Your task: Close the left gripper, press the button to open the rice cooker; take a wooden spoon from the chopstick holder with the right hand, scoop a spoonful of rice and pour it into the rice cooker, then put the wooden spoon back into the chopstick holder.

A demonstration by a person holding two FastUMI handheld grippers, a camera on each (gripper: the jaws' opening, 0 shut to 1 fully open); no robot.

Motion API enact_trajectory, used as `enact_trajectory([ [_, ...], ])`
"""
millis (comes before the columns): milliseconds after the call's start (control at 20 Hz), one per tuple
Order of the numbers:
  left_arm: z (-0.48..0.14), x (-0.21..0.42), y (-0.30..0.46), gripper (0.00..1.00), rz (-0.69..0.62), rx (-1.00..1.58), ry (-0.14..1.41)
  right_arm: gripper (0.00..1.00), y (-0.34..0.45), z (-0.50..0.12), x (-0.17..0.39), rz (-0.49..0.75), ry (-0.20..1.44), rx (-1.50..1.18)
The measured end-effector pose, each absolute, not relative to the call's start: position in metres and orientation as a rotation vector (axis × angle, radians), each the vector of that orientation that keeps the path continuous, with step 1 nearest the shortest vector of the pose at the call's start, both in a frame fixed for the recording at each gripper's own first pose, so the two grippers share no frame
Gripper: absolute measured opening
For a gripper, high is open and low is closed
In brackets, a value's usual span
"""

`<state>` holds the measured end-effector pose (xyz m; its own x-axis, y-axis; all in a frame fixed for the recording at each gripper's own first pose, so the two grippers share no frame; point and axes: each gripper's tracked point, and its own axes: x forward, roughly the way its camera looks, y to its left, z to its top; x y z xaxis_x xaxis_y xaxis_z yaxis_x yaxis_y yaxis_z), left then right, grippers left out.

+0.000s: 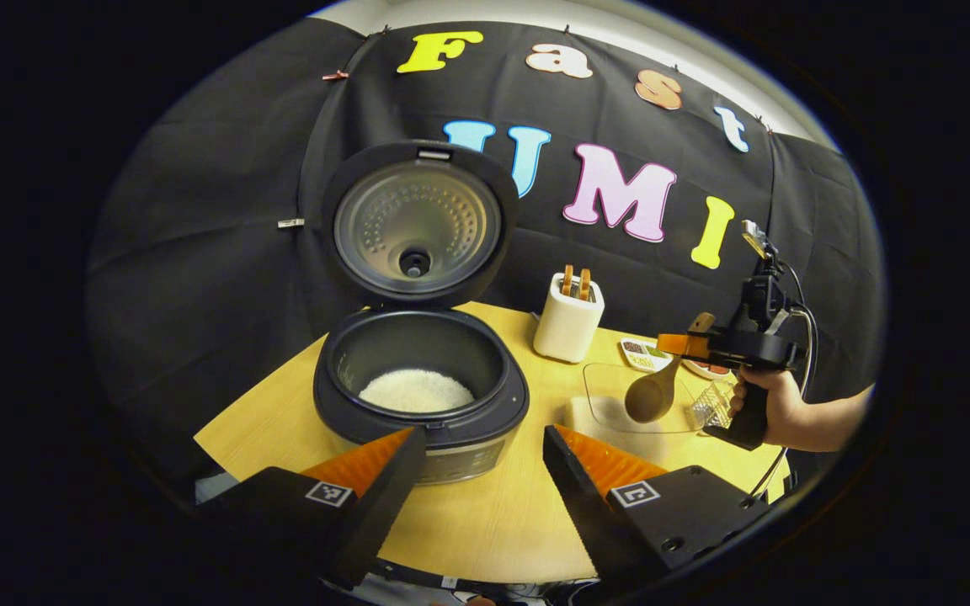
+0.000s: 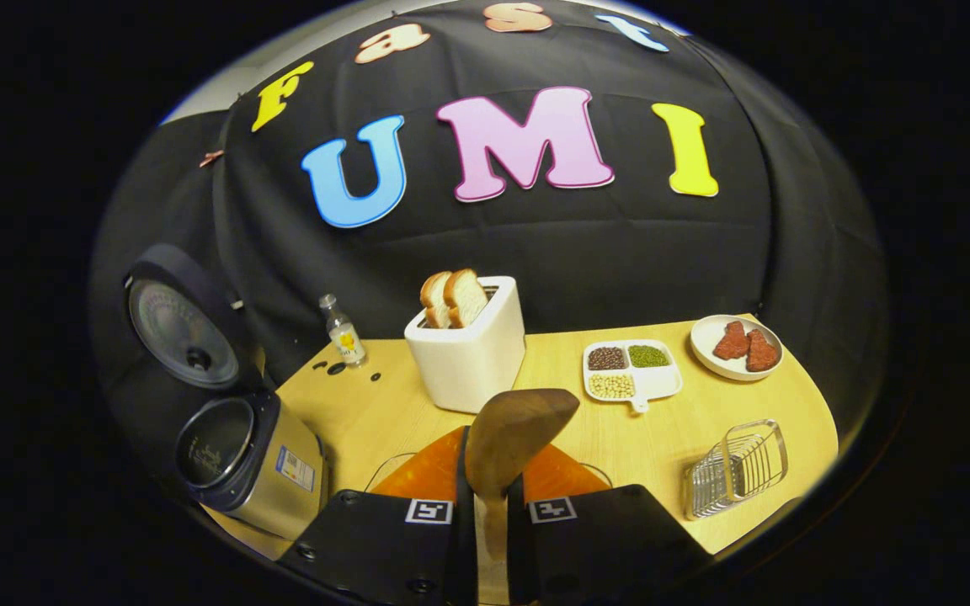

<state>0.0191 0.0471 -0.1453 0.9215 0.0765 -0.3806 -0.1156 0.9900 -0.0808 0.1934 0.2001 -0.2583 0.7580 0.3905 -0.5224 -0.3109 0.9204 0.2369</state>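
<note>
Because the rice cooker (image 1: pixel 420 396) already stood open at the left with rice in its pot, the left gripper (image 1: pixel 477 471) idled with fingers apart; rightward, the right gripper (image 2: pixel 485 513) clamped the wooden spoon (image 2: pixel 512 438), which could twist and spill rice onto the tabletop (image 1: pixel 485 522).

Wooden table (image 2: pixel 687 438), rice cooker (image 1: pixel 420 396), toaster (image 2: pixel 468 353), plate (image 2: pixel 736 347)

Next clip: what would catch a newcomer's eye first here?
The rice cooker at the table's left, lid flipped up and white rice in the pot. Then the wooden spoon clamped in the right gripper, with the toaster behind holding two slices of bread.
</note>
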Motion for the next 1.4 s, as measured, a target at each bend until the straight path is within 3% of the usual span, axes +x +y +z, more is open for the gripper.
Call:
enact_trajectory([
  [300,-0.153,0.008,0.059,0.92,0.117,-0.101,0.400,0.18,0.227,-0.283,0.170,0.360,0.690,0.222],
  [600,-0.148,0.001,0.067,0.95,0.140,-0.136,0.375,0.19,0.250,-0.281,0.145,0.400,0.815,0.350],
  [900,-0.141,-0.004,0.065,0.95,0.135,-0.142,0.343,0.18,0.244,-0.274,0.149,0.323,0.884,0.551],
  [1050,-0.140,-0.008,0.064,0.92,0.135,-0.148,0.342,0.18,0.247,-0.262,0.155,0.354,0.884,0.623],
  [1100,-0.141,-0.010,0.063,0.95,0.137,-0.155,0.344,0.19,0.243,-0.260,0.155,0.356,0.888,0.634],
  [1350,-0.138,-0.016,0.060,0.95,0.131,-0.156,0.335,0.18,0.211,-0.266,0.155,0.262,0.900,0.717],
  [1400,-0.137,-0.015,0.059,0.95,0.128,-0.155,0.332,0.14,0.205,-0.266,0.152,0.246,0.909,0.743],
])
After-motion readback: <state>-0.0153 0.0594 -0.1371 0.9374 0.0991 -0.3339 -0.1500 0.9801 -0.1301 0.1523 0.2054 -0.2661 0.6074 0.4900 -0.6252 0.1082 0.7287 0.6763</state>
